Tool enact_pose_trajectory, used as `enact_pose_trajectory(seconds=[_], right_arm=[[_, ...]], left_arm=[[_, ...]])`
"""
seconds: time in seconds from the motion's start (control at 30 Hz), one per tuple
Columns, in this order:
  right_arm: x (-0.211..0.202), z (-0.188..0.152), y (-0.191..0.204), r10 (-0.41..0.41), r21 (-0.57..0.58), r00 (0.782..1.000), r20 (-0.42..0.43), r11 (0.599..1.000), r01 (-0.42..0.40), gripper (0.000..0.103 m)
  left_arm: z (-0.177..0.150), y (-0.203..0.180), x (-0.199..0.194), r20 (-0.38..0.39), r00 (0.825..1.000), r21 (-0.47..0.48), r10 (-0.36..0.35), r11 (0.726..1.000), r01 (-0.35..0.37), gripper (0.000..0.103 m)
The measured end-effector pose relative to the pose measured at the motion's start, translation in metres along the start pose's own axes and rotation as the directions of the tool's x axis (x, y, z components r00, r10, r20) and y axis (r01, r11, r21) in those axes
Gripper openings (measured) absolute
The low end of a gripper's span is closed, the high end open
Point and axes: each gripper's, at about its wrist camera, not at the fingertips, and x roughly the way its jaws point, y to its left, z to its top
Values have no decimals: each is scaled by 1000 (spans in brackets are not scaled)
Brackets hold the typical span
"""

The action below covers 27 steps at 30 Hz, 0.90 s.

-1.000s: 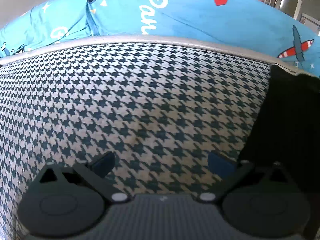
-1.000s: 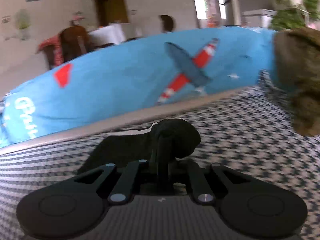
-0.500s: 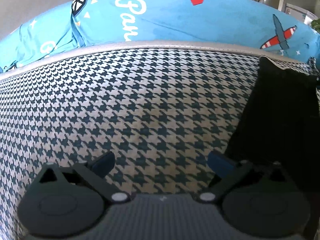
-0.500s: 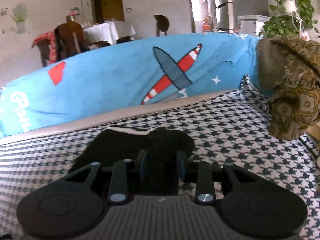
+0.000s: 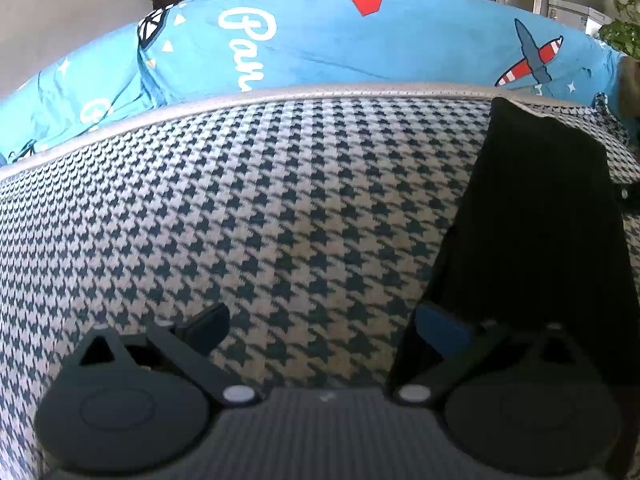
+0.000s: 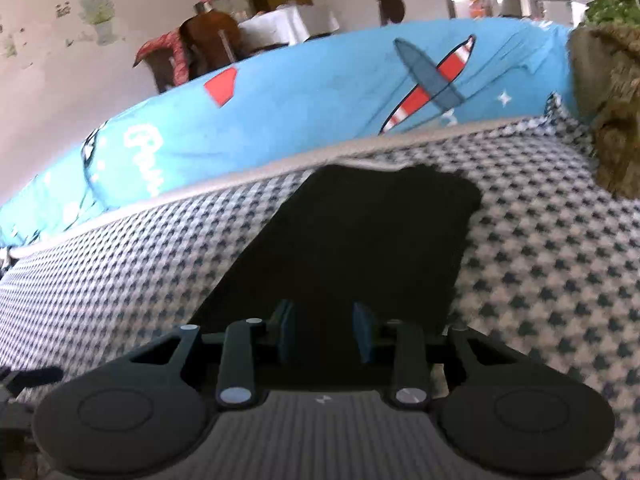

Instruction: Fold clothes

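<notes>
Black garment [image 6: 360, 240]: lying flat on the houndstooth cover [image 5: 248, 216], its far edge at the grey border.
Left gripper [image 5: 322, 330]: I see its fingers spread wide over bare cover, nothing between them; the garment [image 5: 536, 224] lies to their right, under the right finger.
Right gripper [image 6: 324, 330]: fingers [image 6: 285, 330] part way apart over the garment's near end (contact with the cloth I cannot tell).
Surroundings: blue quilt [image 6: 320, 92] beyond the border; brown blanket [image 6: 612, 120] at far right.
</notes>
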Motion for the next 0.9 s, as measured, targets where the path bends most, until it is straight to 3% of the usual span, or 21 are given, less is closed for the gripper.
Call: enact_pose_trajectory(seconds=[0.27, 0.67, 0.9], right_arm=[[-2, -39, 12, -40, -27, 996, -81, 999, 38, 35], [-32, -74, 28, -77, -88, 996, -52, 994, 72, 46], [-54, -94, 39, -73, -83, 996, -57, 994, 68, 50]], left_arm=[[-16, 14, 5, -46, 998, -39, 32, 999, -34, 103], [-30, 32, 3, -55, 996, -84, 64, 994, -68, 103], [-53, 45, -19, -50, 995, -97, 83, 991, -88, 103]])
